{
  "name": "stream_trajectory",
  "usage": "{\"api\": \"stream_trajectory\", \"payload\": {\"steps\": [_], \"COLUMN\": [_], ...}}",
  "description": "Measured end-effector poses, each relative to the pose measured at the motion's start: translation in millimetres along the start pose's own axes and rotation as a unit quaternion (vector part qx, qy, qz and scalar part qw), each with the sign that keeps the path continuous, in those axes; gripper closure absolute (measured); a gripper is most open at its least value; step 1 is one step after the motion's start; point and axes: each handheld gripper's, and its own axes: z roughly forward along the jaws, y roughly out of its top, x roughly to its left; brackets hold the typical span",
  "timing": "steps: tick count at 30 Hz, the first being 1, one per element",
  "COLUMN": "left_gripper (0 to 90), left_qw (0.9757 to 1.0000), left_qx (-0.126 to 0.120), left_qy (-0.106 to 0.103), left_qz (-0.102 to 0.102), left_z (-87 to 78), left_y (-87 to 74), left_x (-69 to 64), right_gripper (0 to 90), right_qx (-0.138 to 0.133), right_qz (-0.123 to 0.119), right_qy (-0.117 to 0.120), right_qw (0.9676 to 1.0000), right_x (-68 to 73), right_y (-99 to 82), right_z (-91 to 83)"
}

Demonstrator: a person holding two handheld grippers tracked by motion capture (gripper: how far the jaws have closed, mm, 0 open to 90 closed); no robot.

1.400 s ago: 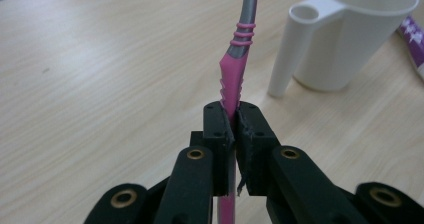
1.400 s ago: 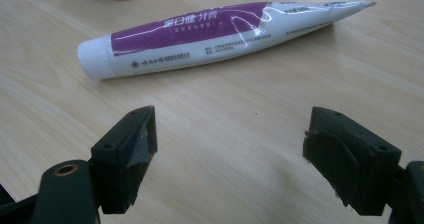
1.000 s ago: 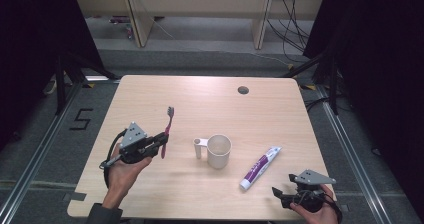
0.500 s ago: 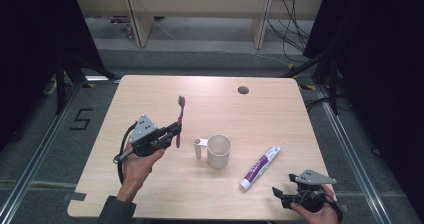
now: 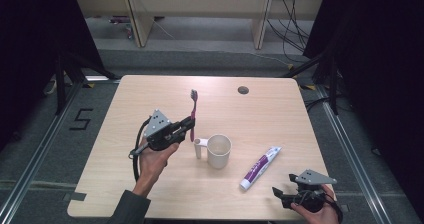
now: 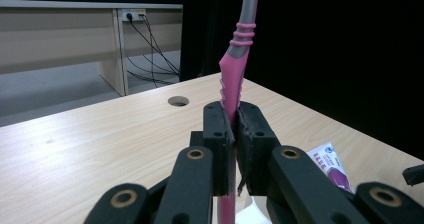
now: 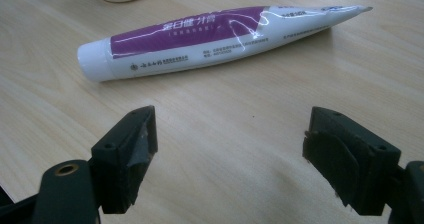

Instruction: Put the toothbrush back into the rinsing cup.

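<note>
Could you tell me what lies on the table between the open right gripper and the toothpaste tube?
Nothing: in the right gripper view, bare light wooden table separates the right gripper from the white-and-purple toothpaste tube.

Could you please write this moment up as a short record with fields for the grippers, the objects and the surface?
left gripper: shut on the toothbrush, held above the table beside the cup
toothbrush: pink and grey, upright, bristle end up, handle clamped between the jaws
right gripper: open, nothing between the jaws, low at the table's near right corner, facing the toothpaste tube
toothpaste tube: white and purple, lying flat, cap towards the near edge
cup: white, upright, handle towards the left gripper
table: light wood, round hole near the far edge
</note>
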Motion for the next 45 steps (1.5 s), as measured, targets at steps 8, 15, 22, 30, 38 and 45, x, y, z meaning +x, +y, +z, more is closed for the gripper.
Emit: {"api": "stream_trajectory", "payload": {"steps": [8, 15, 22, 30, 38, 45], "left_gripper": [83.3, 83.3, 83.3, 83.2, 83.1, 83.0], "left_qw": [1.0, 1.0, 0.9999, 0.9999, 0.9996, 0.9993], "left_qx": [0.002, 0.003, 0.007, 0.014, 0.027, 0.037], "left_qy": [-0.002, -0.004, 0.006, 0.003, 0.0, -0.002], "left_qz": [-0.001, -0.006, -0.005, -0.008, -0.007, 0.002], "left_z": [7.6, 12.8, 14.1, 15.1, 16.2, 17.2], "left_y": [-3.0, -10.1, -16.2, -24.7, -32.2, -37.5], "left_x": [-2.8, -2.4, -1.7, -3.2, -3.6, -4.6], "right_gripper": [21.7, 21.7, 21.7, 21.8, 21.8, 21.8], "right_qx": [0.003, 0.004, 0.003, 0.002, 0.003, 0.013], "right_qz": [0.015, 0.016, 0.016, 0.003, 0.013, 0.016], "right_qy": [0.005, 0.006, 0.003, 0.007, 0.007, 0.009], "right_qw": [0.9999, 0.9998, 0.9999, 1.0, 0.9999, 0.9997], "right_x": [1.5, 1.8, 1.4, -0.8, 0.9, 1.7], "right_y": [-0.7, -0.8, -0.9, -1.2, -1.2, -1.4], "right_z": [-0.1, -0.4, 0.1, 0.1, -0.2, -0.7]}}
